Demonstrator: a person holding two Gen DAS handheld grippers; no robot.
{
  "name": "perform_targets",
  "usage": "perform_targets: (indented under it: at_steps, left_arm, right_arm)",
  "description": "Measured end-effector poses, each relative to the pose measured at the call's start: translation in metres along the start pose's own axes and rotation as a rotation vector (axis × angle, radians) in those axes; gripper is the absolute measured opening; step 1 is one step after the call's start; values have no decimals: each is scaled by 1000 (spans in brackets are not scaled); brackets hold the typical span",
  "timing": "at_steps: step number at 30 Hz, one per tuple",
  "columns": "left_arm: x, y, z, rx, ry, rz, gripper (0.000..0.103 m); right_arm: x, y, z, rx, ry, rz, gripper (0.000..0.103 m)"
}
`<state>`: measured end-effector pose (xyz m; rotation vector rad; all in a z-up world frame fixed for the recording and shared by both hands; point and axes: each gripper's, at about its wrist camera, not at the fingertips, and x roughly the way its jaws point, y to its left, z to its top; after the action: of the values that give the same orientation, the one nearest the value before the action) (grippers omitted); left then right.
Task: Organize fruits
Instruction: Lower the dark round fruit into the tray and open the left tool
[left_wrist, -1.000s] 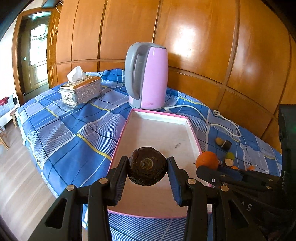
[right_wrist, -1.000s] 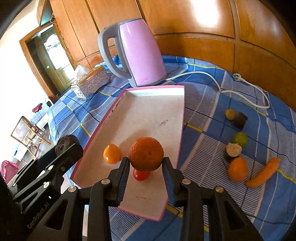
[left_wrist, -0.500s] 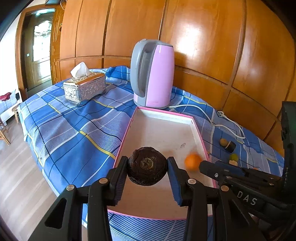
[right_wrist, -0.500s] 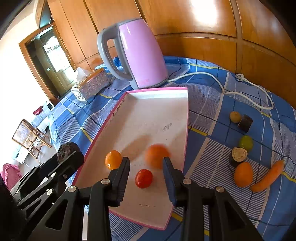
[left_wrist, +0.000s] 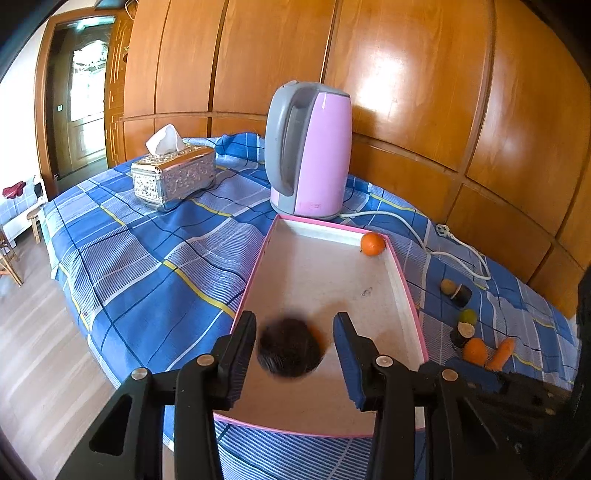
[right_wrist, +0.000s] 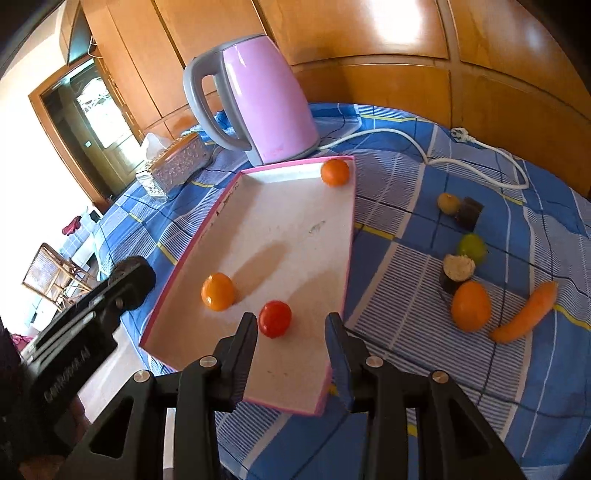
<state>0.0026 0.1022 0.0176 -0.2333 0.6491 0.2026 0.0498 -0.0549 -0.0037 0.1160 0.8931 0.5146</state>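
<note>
My left gripper (left_wrist: 295, 352) hangs over the near end of the pink-rimmed tray (left_wrist: 402, 280), and its jaws are opening. A dark round fruit (left_wrist: 290, 349) is blurred between the fingers, with a gap on each side. My right gripper (right_wrist: 291, 341) stands open and empty over the tray's near edge (right_wrist: 349, 236). A red tomato (right_wrist: 275, 318) lies just beyond its fingertips, with a small orange fruit (right_wrist: 218, 291) to the left. An orange (left_wrist: 373, 243) (right_wrist: 335, 172) rests in the tray's far right corner.
A pink kettle (left_wrist: 310, 147) stands behind the tray, its white cord (left_wrist: 443, 254) trailing right. A silver tissue box (left_wrist: 173, 177) sits far left. On the blue checked cloth to the right lie an orange (right_wrist: 471, 304), a carrot (right_wrist: 524, 317), a green fruit (right_wrist: 472, 247) and several small pieces.
The right gripper let go of the orange, which rolled to the tray's far right corner. The left jaws spread and the dark fruit slipped free of the pads.
</note>
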Motion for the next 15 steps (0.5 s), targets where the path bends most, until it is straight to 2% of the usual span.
perform_targets:
  at_steps: [3,15]
  left_arm:
    - [-3,-2,1,5,-13,3,54]
    - [-8,-15,-1,40,-14,-8,54]
  right_arm:
    - [-4,-3,-6,7,-1,-7,39]
    - [-18,-28,-21,63,-16,-48,38]
